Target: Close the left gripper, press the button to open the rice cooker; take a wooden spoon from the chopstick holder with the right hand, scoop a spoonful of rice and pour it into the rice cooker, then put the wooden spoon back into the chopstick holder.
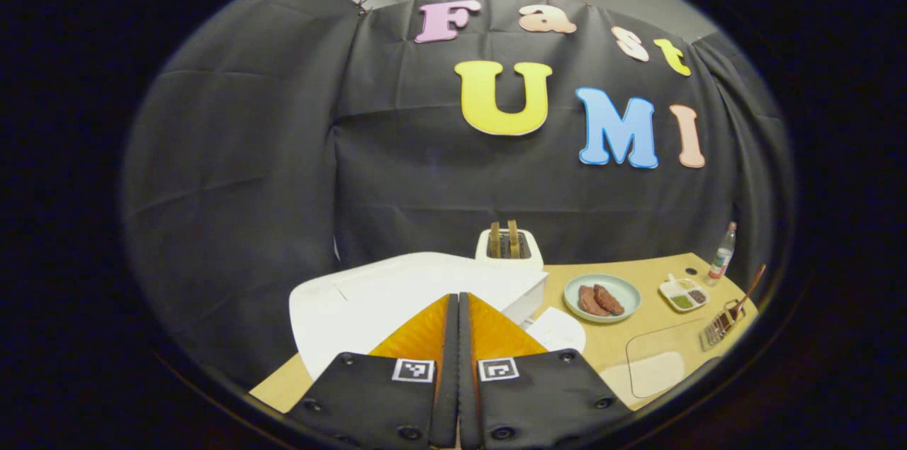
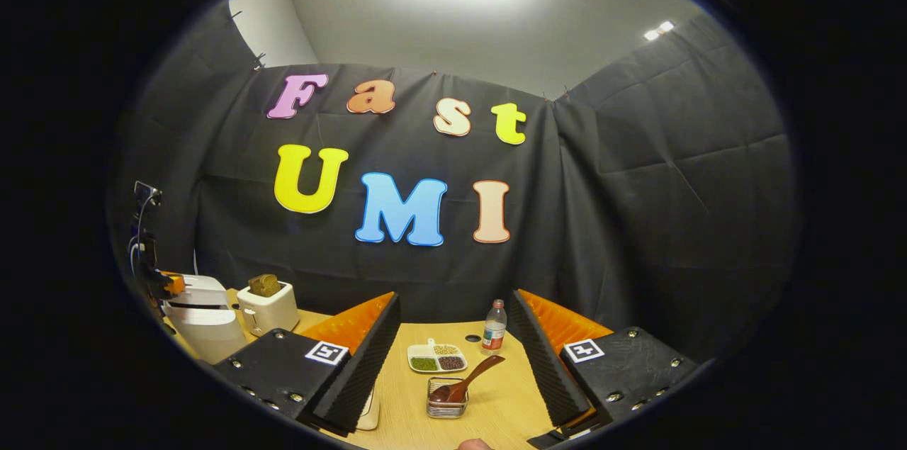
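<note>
Left hand-held gripper (image 1: 458, 308) is clenched, fingers pressed together over the white rice cooker (image 1: 397, 301), lid down. Risk: button is hidden under the fingers, so a blind press could slide off. Right hand-held gripper (image 2: 453, 358) is spread wide, empty. Wooden spoon (image 2: 468, 378) is seen leaning in the chopstick holder (image 2: 446, 404), well right of the rice cooker; a skewed grab could tip it.

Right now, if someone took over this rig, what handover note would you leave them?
Left gripper: shut, empty, over the white rice cooker, whose lid looks down.
Right gripper: open, empty, aimed at the brown wooden spoon standing in the wire chopstick holder on the tan table.
White divided dish of grains sits just behind the holder.
Done: left gripper closed.
Left: press the button, take the spoon, scoop, pour, return the spoon.
</note>
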Action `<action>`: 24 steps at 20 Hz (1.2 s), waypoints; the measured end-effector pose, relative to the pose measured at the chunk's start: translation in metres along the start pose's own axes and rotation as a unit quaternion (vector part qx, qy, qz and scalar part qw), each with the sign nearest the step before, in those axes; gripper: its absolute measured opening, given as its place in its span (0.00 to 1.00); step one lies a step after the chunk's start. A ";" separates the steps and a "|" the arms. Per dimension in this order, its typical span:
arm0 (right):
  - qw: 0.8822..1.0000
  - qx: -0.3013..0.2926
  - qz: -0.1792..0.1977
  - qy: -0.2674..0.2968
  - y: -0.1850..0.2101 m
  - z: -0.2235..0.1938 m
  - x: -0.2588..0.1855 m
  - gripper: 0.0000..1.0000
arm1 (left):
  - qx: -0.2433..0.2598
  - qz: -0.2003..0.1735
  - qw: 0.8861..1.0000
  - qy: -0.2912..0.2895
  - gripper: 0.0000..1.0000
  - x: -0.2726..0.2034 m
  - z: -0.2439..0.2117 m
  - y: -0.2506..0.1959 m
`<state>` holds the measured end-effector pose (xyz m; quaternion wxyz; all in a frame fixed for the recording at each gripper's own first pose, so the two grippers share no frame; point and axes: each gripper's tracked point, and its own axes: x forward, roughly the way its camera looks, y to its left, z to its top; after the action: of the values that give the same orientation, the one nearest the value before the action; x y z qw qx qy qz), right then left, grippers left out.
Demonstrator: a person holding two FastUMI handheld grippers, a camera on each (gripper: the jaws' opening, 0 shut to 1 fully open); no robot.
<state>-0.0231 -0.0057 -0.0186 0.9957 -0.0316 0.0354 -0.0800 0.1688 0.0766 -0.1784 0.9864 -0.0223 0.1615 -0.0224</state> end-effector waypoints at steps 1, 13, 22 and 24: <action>1.000 0.002 0.003 -0.001 -0.001 0.000 0.003 0.95 | 0.001 0.006 1.000 -0.009 0.09 -0.002 0.011 0.003; 0.999 0.022 0.032 -0.003 -0.024 -0.007 0.034 0.95 | 0.014 0.027 0.992 -0.126 0.09 -0.082 0.106 -0.030; 0.999 0.025 0.033 -0.001 -0.053 -0.023 0.070 0.95 | 0.019 0.005 0.987 -0.162 0.47 -0.157 0.125 -0.082; 0.999 0.023 0.033 0.002 -0.059 -0.029 0.079 0.95 | 0.021 0.002 0.986 -0.164 0.74 -0.168 0.125 -0.089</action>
<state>0.0434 -0.0780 -0.0486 0.9982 -0.0078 0.0362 -0.0475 0.0459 0.0011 -0.0025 0.9998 -0.0049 -0.0027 -0.0194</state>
